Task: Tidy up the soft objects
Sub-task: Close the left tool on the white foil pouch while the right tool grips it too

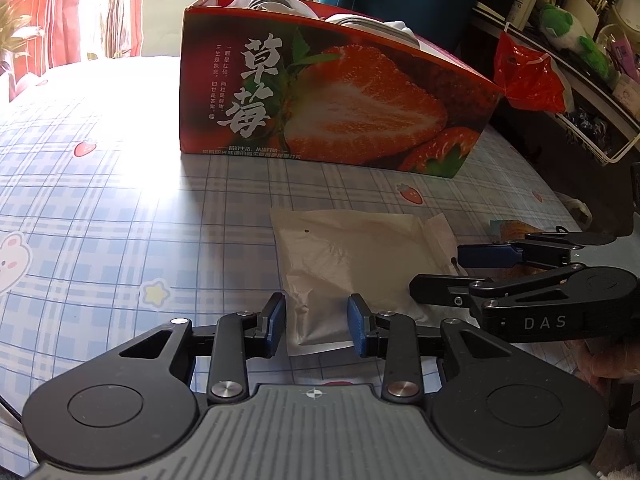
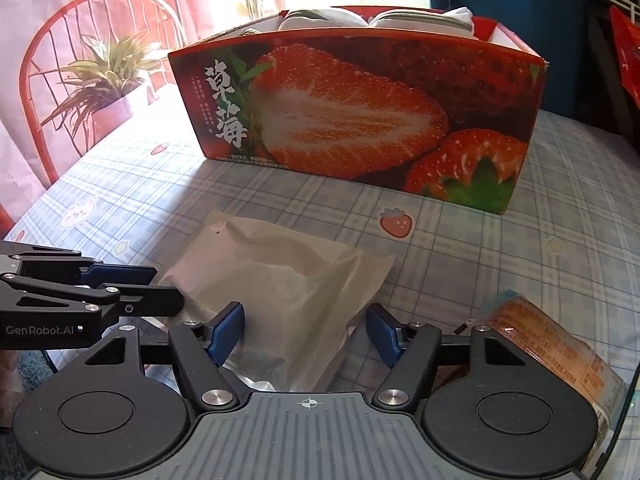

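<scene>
A soft cream-white plastic pouch [image 1: 352, 256] lies flat on the checked tablecloth in front of the strawberry box [image 1: 332, 92]. My left gripper [image 1: 316, 322] is open, its blue pads on either side of the pouch's near corner. My right gripper [image 2: 306, 332] is open too, straddling the pouch's [image 2: 280, 276] near edge; it also shows in the left wrist view [image 1: 452, 272] at the right. The box [image 2: 360, 116] holds folded white cloth [image 2: 360, 18]. An orange snack packet [image 2: 552, 344] lies by the right gripper's right finger.
The table [image 1: 100, 184] has a blue plaid cloth with strawberry prints. A red plastic bag [image 1: 528, 76] and a cluttered shelf [image 1: 580, 32] stand at the right. A red chair [image 2: 80, 40] with a potted plant [image 2: 104, 80] stands at the far left.
</scene>
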Tool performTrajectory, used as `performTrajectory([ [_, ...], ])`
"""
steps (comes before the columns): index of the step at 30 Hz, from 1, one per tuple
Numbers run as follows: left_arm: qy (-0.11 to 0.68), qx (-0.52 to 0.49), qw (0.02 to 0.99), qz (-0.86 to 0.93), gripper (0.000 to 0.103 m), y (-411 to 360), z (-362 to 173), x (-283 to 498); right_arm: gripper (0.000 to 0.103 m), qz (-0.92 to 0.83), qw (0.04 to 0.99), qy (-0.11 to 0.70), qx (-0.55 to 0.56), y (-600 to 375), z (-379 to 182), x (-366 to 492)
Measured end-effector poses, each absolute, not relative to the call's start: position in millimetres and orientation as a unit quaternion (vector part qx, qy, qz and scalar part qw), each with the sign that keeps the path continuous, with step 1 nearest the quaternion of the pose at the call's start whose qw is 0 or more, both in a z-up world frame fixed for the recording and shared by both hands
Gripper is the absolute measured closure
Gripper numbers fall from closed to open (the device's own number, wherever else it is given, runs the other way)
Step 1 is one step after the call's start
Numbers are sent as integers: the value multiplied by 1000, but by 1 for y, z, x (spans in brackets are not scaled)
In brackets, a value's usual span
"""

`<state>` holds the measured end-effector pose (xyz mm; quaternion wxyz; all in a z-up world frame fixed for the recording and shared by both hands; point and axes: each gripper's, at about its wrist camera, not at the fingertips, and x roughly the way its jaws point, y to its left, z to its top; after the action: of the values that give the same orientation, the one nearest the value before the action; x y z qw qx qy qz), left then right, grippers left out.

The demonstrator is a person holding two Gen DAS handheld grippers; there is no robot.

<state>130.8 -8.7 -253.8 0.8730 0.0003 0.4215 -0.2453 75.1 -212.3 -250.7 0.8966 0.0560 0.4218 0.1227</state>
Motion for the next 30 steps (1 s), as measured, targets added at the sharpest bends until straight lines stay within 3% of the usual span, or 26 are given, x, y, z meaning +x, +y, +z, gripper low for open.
performTrajectory([
  [8, 421, 0, 873, -245, 67, -9, -254, 131, 39, 112, 896, 425, 60, -217, -252, 70],
  [12, 420, -2, 873, -246, 66, -9, -254, 131, 54, 129, 895, 422, 67, -214, -253, 69],
  [16, 420, -1, 873, -246, 65, -8, -254, 131, 60, 136, 896, 416, 71, -213, -253, 67],
  [30, 420, -25, 873, -245, 55, -2, -255, 137, 67, 155, 902, 399, 66, -208, -254, 61],
])
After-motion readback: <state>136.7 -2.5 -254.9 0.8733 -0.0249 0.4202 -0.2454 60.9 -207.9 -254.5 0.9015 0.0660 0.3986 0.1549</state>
